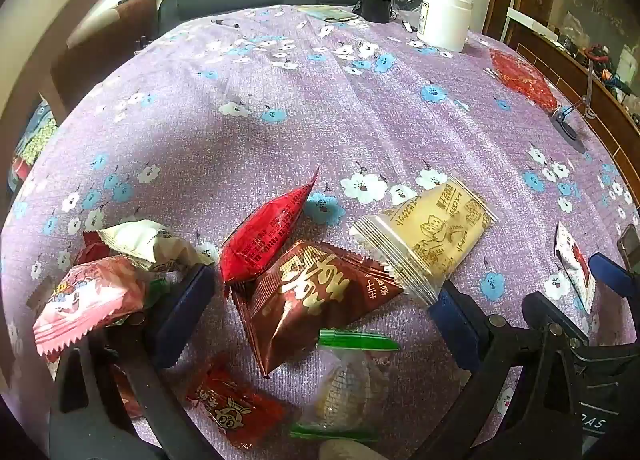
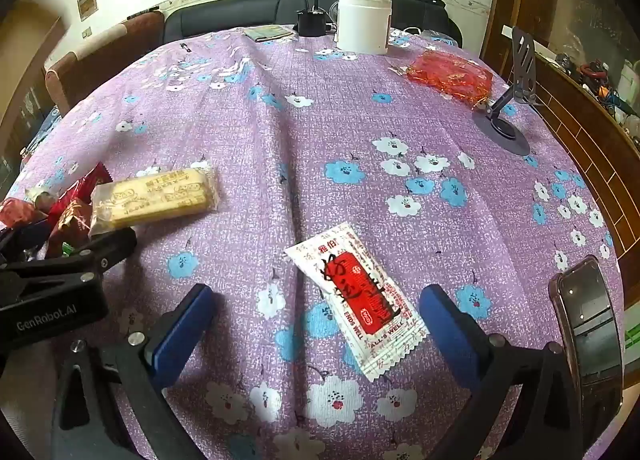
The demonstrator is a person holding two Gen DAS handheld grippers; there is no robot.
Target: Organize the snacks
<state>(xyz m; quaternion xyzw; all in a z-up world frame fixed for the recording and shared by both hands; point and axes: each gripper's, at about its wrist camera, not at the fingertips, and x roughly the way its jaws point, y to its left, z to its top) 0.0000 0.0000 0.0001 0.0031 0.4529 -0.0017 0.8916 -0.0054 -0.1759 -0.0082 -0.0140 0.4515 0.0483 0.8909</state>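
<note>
- Left wrist view: the left tongs (image 1: pixel 320 300) stand wide apart over a heap of snacks on the bench (image 1: pixel 280 119), which wears a purple flowered cloth. Between the blue fingers (image 1: pixel 188 300) lie a brown packet (image 1: pixel 312 300), a red packet (image 1: pixel 268 232), a clear green-edged wrapper (image 1: pixel 348 380) and a small red sweet (image 1: pixel 236 408); nothing is clamped.
- A pink packet (image 1: pixel 88 296) and a white one (image 1: pixel 148 244) lie just left of the left finger; a yellow biscuit pack (image 1: pixel 432 236) touches the right finger's tip.
- Only this view shows the whole heap; the right tongs appear at its right edge.
- Right wrist view: the right tongs (image 2: pixel 316 324) are also spread wide, empty, with a white-and-red sachet (image 2: pixel 360 300) lying flat between the fingers.
- Only this view shows a phone (image 2: pixel 588 324) at the right, and a phone stand (image 2: pixel 508 115) clearly.
- Far back stand a white tub (image 2: pixel 363 21) and a red mesh bag (image 2: pixel 452 75).
</note>
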